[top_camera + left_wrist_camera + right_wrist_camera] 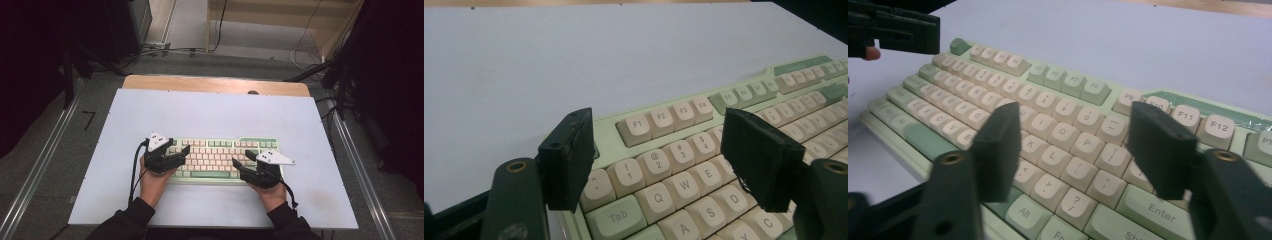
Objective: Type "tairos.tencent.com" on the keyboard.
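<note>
High view: a person seated at a pale blue surface (210,110) poises two handheld claws over a mint-green keyboard (220,156) with cream keys, which lies flat near the front edge, square to the person. The left claw (181,152) hovers above the keyboard's left end, its jaws released and spread, nothing between them; the left gripper view places them over the number row and the Q-W-E keys (684,182). The right claw (240,164) hangs over the right half, its jaws likewise parted and empty, framing the keys around P (1088,142) and the Enter key (1160,210) in the right gripper view.

The work in hand appears to be pressing keys with the claw tips. Doing it well likely means closing the jaws or leading with a single tip, so one cap is struck rather than two neighbours, coming down straight onto the cap's centre, pressing lightly enough that the keyboard does not slide, and lifting clear before moving on.
</note>
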`<action>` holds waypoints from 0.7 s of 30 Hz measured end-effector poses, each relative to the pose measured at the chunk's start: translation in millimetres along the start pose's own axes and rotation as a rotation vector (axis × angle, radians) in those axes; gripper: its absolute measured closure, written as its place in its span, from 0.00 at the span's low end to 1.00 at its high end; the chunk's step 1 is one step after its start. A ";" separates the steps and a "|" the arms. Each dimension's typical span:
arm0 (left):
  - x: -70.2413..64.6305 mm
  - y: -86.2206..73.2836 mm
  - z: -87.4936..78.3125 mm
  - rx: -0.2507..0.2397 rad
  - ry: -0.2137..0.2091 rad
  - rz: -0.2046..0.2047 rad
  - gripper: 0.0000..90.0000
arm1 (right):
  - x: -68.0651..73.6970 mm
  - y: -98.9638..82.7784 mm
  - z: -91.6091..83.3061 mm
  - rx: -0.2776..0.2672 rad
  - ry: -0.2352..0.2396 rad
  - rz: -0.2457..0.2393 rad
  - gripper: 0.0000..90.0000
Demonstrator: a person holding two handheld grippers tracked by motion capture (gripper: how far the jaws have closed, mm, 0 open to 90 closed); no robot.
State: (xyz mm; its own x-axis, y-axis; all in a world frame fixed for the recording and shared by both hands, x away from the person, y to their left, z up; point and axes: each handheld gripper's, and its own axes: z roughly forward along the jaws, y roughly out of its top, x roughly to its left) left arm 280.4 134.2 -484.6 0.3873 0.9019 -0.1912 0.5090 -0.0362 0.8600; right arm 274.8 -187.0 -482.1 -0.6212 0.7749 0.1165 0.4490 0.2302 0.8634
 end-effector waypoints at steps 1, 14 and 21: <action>-0.1 0.1 -0.5 0.000 -0.005 0.004 0.36 | -1.2 0.4 0.2 0.000 -0.002 0.007 0.34; -9.3 -2.0 -1.6 0.017 -0.172 0.037 0.93 | -6.4 1.0 0.7 0.001 -0.024 0.027 0.28; -23.7 -4.3 0.7 0.080 -0.249 0.106 1.00 | -7.1 0.7 1.9 0.012 -0.029 0.029 0.29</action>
State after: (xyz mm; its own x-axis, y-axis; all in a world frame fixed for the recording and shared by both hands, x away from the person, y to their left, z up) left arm 269.6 112.7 -484.0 0.6132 0.7583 -0.2212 0.5111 -0.1673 0.8431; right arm 280.7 -191.2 -483.3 -0.5889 0.7982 0.1267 0.4742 0.2143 0.8540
